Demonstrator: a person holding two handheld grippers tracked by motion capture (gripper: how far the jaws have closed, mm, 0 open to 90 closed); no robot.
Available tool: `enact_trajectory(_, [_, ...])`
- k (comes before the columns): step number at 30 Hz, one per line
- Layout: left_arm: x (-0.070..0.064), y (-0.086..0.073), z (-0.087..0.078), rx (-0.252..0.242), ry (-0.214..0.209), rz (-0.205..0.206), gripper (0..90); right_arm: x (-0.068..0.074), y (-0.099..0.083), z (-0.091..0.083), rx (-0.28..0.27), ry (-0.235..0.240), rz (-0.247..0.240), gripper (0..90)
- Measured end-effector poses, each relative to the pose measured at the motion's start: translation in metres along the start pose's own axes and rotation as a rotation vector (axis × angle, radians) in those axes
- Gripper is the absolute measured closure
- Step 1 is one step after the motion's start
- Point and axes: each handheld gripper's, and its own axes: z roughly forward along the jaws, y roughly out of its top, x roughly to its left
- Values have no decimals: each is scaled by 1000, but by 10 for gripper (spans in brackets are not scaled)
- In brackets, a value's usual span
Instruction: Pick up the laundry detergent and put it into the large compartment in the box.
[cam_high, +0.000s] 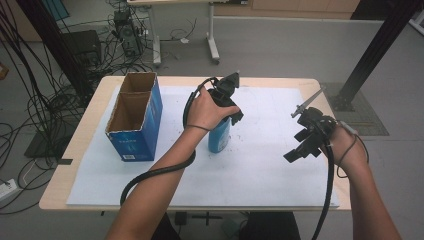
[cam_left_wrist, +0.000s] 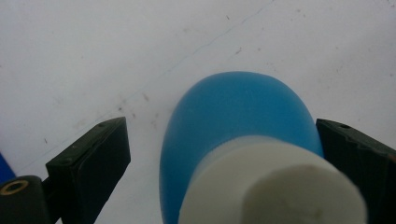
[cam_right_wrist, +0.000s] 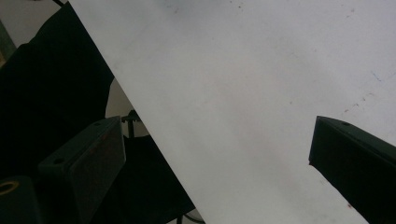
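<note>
Blue bottle (cam_high: 219, 136) stands upright mid-table on the white sheet (cam_high: 260, 165), w/ the open cardboard box (cam_high: 134, 116) near the left edge, prob. where it's headed. Left gripper (cam_left_wrist: 219, 154) comes from above, jaws spread either side of the white cap (cam_left_wrist: 275, 186), not yet pinching. Right gripper (cam_high: 306, 145) waits spread wide nr the right edge, holding nothing.

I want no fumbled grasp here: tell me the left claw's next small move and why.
Probably close the left claw on the blue plastic bottle with the white cap. Its jaws stand open on either side of the bottle, a gap showing at the left one. The bottle stands upright on the white sheet, beside the blue cardboard box.
</note>
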Motion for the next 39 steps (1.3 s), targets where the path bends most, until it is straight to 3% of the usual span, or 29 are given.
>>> enact_trajectory(39, [0, 0, 0, 6, -21, -12, 59, 1, 0, -1, -6, -2, 1, 35])
